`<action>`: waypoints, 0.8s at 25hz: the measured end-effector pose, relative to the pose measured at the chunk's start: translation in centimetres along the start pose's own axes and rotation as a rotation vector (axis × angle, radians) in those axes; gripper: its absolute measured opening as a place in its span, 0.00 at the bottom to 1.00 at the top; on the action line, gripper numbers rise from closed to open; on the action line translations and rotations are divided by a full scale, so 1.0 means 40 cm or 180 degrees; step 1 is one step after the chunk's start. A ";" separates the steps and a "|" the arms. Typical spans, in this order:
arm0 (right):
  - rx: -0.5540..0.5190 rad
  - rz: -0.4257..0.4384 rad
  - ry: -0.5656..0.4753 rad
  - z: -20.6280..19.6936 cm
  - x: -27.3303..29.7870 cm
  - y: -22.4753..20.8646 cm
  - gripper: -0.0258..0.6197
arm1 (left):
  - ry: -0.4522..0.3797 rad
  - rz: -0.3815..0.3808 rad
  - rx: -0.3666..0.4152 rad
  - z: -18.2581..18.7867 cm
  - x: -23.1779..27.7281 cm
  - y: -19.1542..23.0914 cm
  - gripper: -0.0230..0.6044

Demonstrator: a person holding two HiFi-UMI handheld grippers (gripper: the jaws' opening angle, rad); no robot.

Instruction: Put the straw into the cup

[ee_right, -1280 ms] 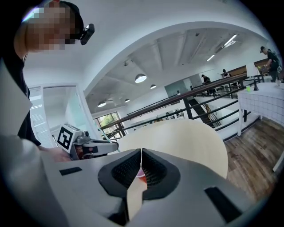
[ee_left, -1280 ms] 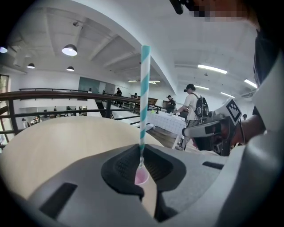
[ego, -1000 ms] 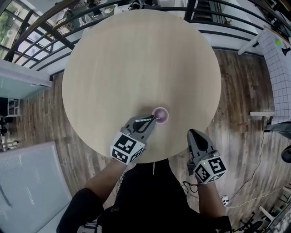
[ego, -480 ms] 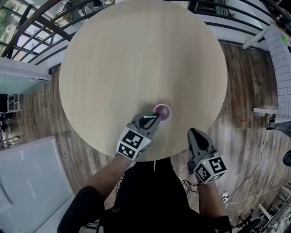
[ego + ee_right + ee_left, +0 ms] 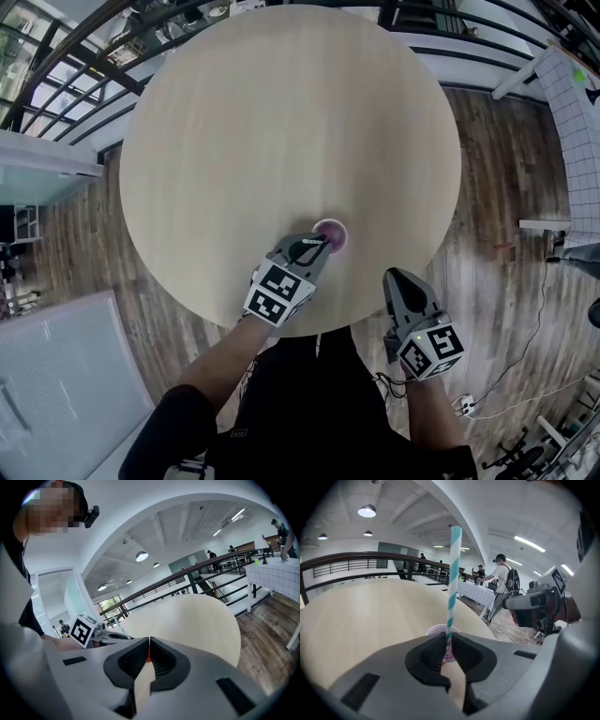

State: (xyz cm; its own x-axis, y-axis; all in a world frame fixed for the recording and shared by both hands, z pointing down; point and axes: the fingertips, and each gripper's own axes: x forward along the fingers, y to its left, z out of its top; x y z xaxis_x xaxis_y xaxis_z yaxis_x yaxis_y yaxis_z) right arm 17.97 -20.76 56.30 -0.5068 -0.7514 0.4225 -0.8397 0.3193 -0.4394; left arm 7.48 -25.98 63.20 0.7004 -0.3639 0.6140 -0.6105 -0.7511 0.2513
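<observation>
A small pink cup [image 5: 332, 234] stands on the round wooden table [image 5: 281, 122], near its front edge. My left gripper [image 5: 316, 247] is just in front-left of the cup and is shut on a teal-and-white striped straw [image 5: 452, 583]. The straw stands upright between the pads. In the left gripper view the cup's rim [image 5: 436, 631] shows right behind the jaws, and the straw's lower end is hidden between them. My right gripper [image 5: 397, 277] hangs off the table's edge, over the floor. It is shut with nothing held [image 5: 149, 651].
A black railing [image 5: 84, 56] curves round the far side of the table. Wooden floor [image 5: 506, 216] lies to the right, with a white gridded table [image 5: 577, 122] beyond. People stand in the background of the left gripper view [image 5: 501, 583].
My left gripper has sunk and tipped downward with the straw, which now stands more upright by the cup. The right gripper has stayed where it was.
</observation>
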 end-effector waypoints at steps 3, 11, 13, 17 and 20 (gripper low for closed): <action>0.0007 -0.0022 -0.0015 0.001 -0.005 -0.003 0.08 | 0.0006 -0.0004 0.0014 0.000 0.007 0.002 0.09; 0.0027 -0.0088 -0.0057 0.008 -0.013 -0.011 0.08 | -0.0006 0.0028 0.0049 0.009 0.006 0.015 0.10; 0.0034 -0.0098 -0.0053 0.009 -0.016 -0.012 0.08 | -0.0018 0.0066 0.0058 0.016 0.004 0.020 0.17; 0.0014 -0.0102 -0.0081 0.017 -0.018 -0.001 0.08 | -0.0057 0.0161 0.0073 0.022 -0.016 0.039 0.23; -0.0008 -0.0086 -0.0104 0.029 -0.019 0.010 0.08 | -0.0075 0.0248 0.0056 0.021 -0.030 0.053 0.24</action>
State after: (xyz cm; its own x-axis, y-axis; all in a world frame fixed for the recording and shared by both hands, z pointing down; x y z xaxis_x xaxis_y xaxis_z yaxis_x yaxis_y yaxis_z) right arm 18.26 -20.74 54.88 -0.4773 -0.7783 0.4081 -0.8535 0.2999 -0.4262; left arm 5.66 -27.60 62.35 0.6596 -0.4344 0.6134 -0.6571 -0.7294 0.1901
